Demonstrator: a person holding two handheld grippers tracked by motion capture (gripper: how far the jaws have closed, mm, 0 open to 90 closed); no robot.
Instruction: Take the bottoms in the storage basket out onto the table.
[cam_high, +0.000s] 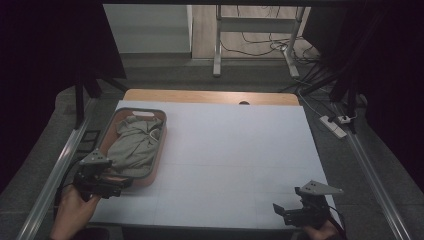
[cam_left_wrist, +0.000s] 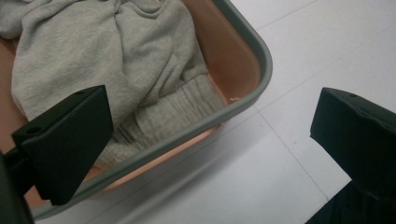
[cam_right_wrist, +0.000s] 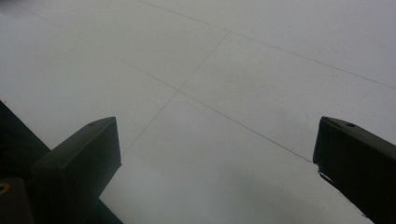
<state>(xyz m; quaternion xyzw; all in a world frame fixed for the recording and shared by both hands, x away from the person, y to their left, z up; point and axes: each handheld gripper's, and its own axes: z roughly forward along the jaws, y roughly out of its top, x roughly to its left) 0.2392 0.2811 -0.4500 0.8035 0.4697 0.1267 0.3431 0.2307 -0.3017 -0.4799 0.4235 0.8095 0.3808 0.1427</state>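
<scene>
Approach step: my left gripper (cam_high: 112, 186) hovers w/ jaws wide over the near end of the basket (cam_high: 161, 145) at the counter's (cam_high: 235, 160) left edge; grey garment (cam_high: 132, 145) bunched inside. Right gripper (cam_high: 281, 210) idle, jaws wide, near-right corner. Next, I'd say: dip into cloth & close.
</scene>
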